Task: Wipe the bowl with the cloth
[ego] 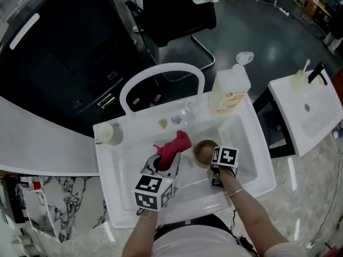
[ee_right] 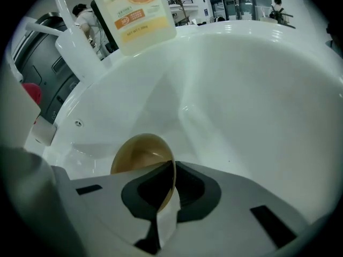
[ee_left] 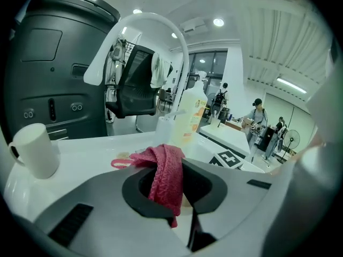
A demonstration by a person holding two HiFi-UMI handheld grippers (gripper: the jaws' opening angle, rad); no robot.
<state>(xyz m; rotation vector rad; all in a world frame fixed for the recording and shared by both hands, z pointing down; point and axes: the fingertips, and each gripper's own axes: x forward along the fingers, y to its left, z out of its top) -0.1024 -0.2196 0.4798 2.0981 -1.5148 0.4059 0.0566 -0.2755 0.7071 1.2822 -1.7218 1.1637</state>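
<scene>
Bowl (ee_right: 140, 153) is gripped by right gripper (ee_right: 170, 180) (bottle (ee_right: 132, 15) label blurred).

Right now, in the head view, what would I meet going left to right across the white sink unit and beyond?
In order: white cup → red cloth → brown bowl → second white basin at far right.

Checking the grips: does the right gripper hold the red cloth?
No, the right gripper is shut on the bowl at its rim; the left gripper holds the cloth.
</scene>
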